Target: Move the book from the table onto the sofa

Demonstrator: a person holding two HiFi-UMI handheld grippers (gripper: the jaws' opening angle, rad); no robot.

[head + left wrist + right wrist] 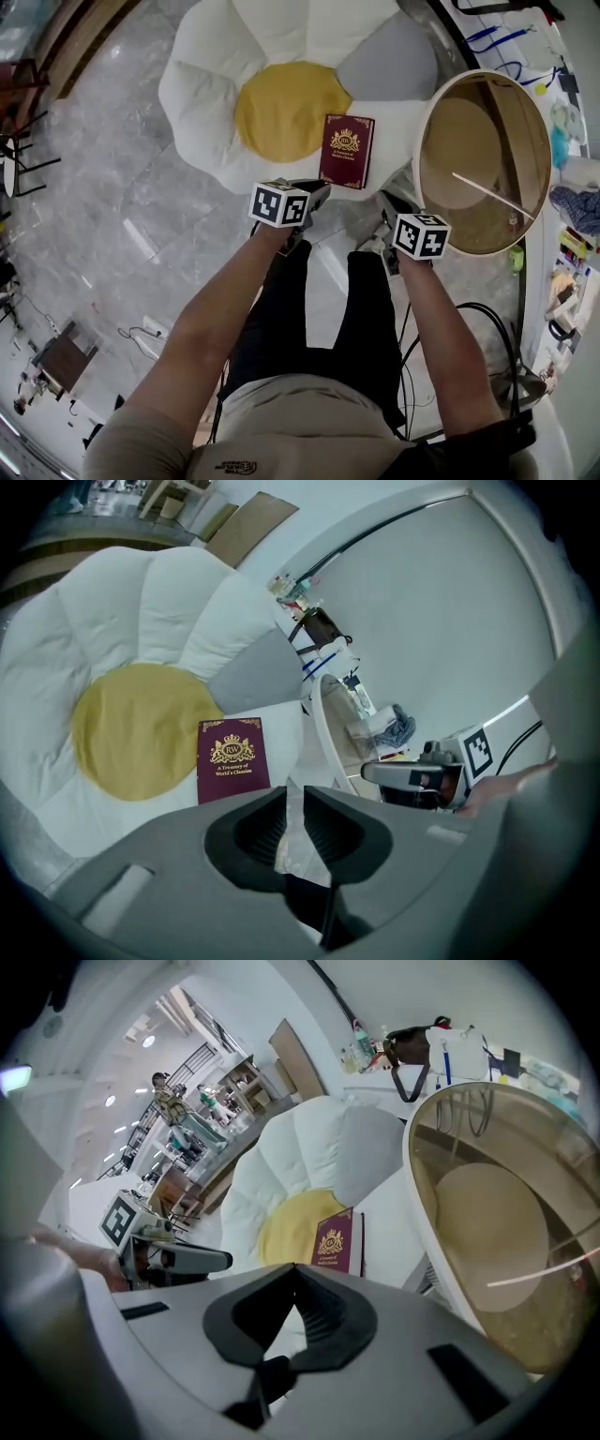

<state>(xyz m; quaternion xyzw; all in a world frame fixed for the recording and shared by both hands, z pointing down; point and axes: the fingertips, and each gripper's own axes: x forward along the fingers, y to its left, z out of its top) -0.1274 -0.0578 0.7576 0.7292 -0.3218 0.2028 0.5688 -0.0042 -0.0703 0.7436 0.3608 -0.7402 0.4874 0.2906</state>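
Book: maroon hardback with a gold crest, lying flat and cover up on a white petal of the sofa, at 4 o'clock from the yellow centre and right at its edge.
Sofa: daisy-shaped, with white petals, one grey petal and a round yellow centre.
Table: round, white-rimmed glass top, at 3 o'clock of the book and apart from it.
Left gripper: jaws stand a narrow slit apart with nothing between them; it is at 7 o'clock of the book in the head view, clear of it.
Right gripper: jaw tips pressed together, empty; at 5 o'clock of the book, clear of it.
Floor: grey marble.
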